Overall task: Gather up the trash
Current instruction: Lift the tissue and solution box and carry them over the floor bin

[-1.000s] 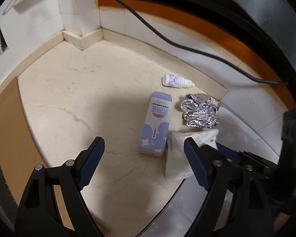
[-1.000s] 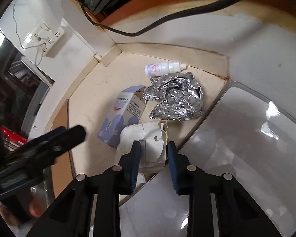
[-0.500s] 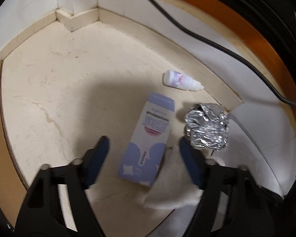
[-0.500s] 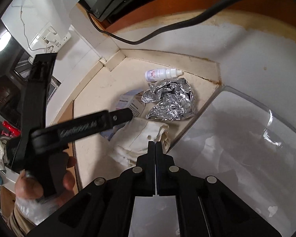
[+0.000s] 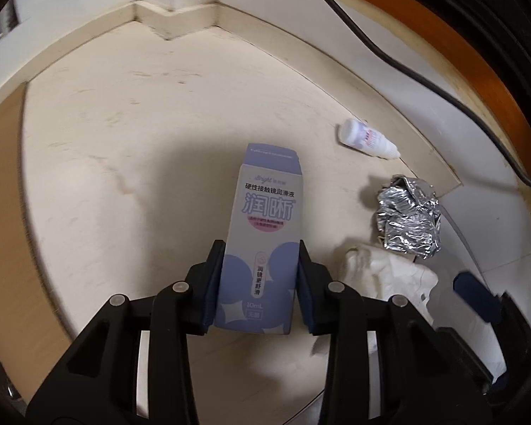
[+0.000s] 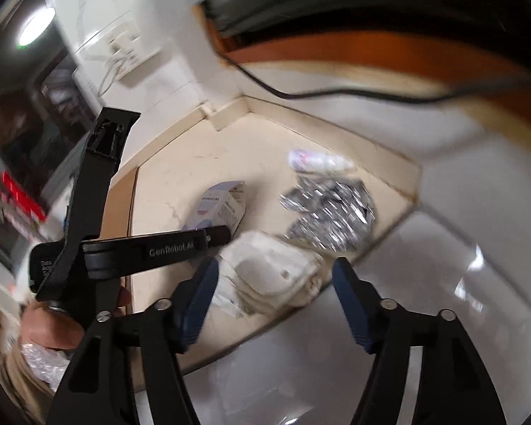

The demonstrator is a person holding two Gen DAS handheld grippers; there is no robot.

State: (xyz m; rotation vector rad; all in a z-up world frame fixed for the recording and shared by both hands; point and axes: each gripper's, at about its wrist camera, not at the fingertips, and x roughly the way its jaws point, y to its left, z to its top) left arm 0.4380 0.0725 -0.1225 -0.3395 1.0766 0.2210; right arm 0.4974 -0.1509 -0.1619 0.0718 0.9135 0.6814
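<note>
The left tool (image 5: 258, 283) is clenched on a lavender-and-grey cardboard carton printed with Chinese lettering (image 5: 265, 233), its two blue-padded fingers (image 5: 214, 279) pressed against the carton's long sides near the lower end. The carton lies flat on a cream marble-patterned counter (image 5: 124, 177) and reaches straight ahead of the tool, its flap end pointing away.

Ahead and to the right of the left tool, a small white plastic dropper bottle with a pink label (image 5: 366, 140) lies on its side close to the raised back edge of the counter. Nearer, still to the right, sits a crumpled ball of silver foil (image 5: 409, 217), and just below it a wad of white tissue paper (image 5: 389, 276), which touches the foil.

The right tool (image 6: 274, 295) is released, its blue-padded fingers (image 6: 350, 304) spread wide, with the white tissue paper (image 6: 272, 276) directly ahead between them. Beyond that, the silver foil (image 6: 331, 216) and the dropper bottle (image 6: 318, 161) appear blurred. To the left of the right tool, the black body of the left tool crosses the view, held by the person's hand (image 6: 56, 326), with the carton (image 6: 219, 209) partly hidden behind it. A black cable (image 5: 407, 67) runs along the wall behind the counter.
</note>
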